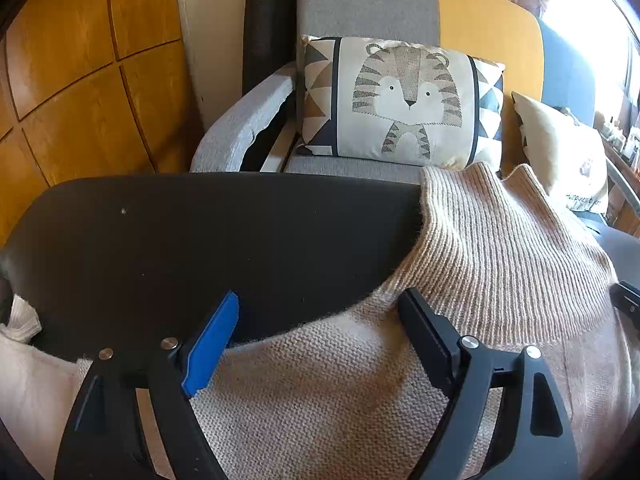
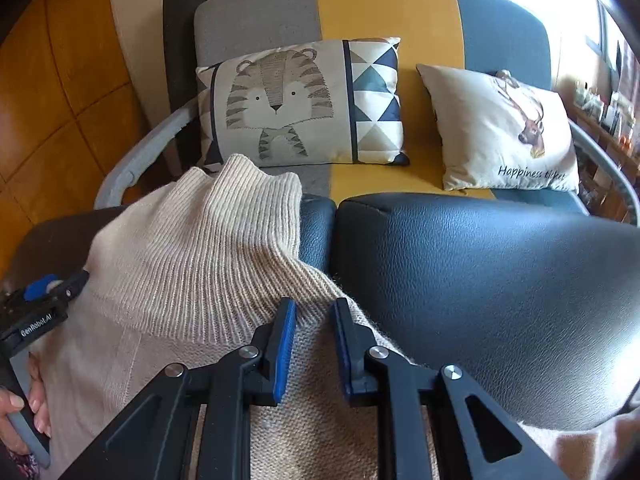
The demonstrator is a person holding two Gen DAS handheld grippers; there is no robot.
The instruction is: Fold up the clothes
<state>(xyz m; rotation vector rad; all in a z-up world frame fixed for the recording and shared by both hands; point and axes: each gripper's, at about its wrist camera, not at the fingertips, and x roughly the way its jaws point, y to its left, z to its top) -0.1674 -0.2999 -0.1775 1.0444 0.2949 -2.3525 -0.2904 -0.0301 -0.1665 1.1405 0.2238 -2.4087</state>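
Note:
A beige knit sweater (image 1: 360, 384) lies flat on a dark padded surface (image 1: 200, 248), its ribbed turtleneck collar (image 1: 492, 240) pointing toward the sofa. My left gripper (image 1: 320, 296) hovers wide open over the sweater's shoulder edge, left of the collar, with nothing between its fingers. My right gripper (image 2: 314, 304) is open by a narrow gap and straddles the sweater (image 2: 160, 280) at the shoulder edge right of the collar (image 2: 224, 220); the knit lies between its blue pads (image 2: 284, 344) without being pinched. The right wrist view shows the left gripper (image 2: 60, 284) at the far left, held by a hand (image 2: 24, 412).
Two dark leather ottomans (image 2: 500, 280) meet at a seam beside the collar. Behind them stands a grey, yellow and blue sofa (image 2: 384, 4) with a tiger cushion (image 2: 296, 104) and a deer cushion (image 2: 500, 132). Wooden panelling (image 1: 80, 80) is on the left.

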